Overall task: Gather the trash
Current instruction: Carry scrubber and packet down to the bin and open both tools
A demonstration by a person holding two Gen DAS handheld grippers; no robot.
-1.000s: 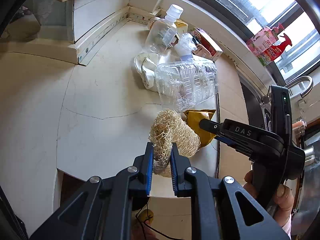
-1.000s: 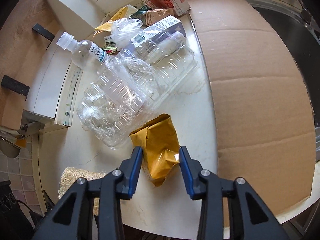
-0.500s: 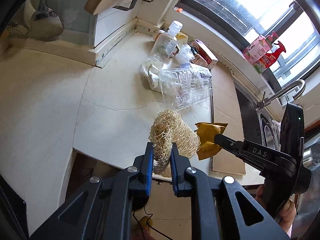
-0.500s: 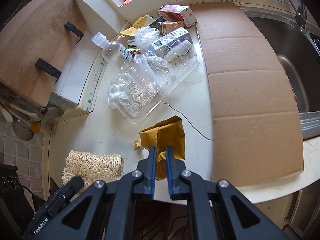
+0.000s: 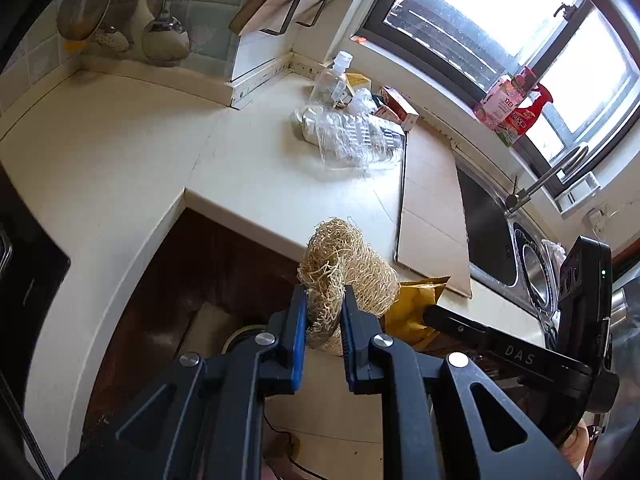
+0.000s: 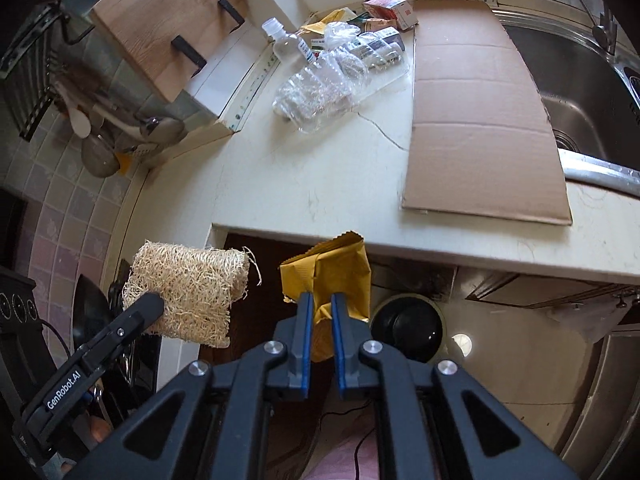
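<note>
Left gripper (image 5: pixel 323 320), seen from its own wrist camera: blue-lined jaws pinched on the lower edge of a straw-coloured loofah (image 5: pixel 348 264), which stands up between them. Loofah is off the countertop (image 5: pixel 256 176), hanging in front of the counter edge over the dark cabinet opening. Just to its right, a crumpled yellow paper bag (image 5: pixel 416 308) sits at the tip of the right gripper (image 5: pixel 436 314), whose black body enters from the right side. Further back on the counter: pile of clear plastic bottles (image 5: pixel 352 140) and small cartons, then a flat cardboard sheet (image 5: pixel 432 208) beside the steel sink (image 5: pixel 492 240).

Right wrist camera: right gripper (image 6: pixel 321 308) jaws pressed together on the yellow paper bag (image 6: pixel 332 272), pinching its lower middle. Bag is held clear of the counter edge, over the floor side; a round black bin (image 6: pixel 408 330) shows below and to the right of it. Left gripper (image 6: pixel 150 304) comes in from lower left, its tip buried in the loofah (image 6: pixel 188 284). Bottle pile (image 6: pixel 320 84) and cardboard sheet (image 6: pixel 476 104) lie on the counter behind, well apart from both held items.
</note>
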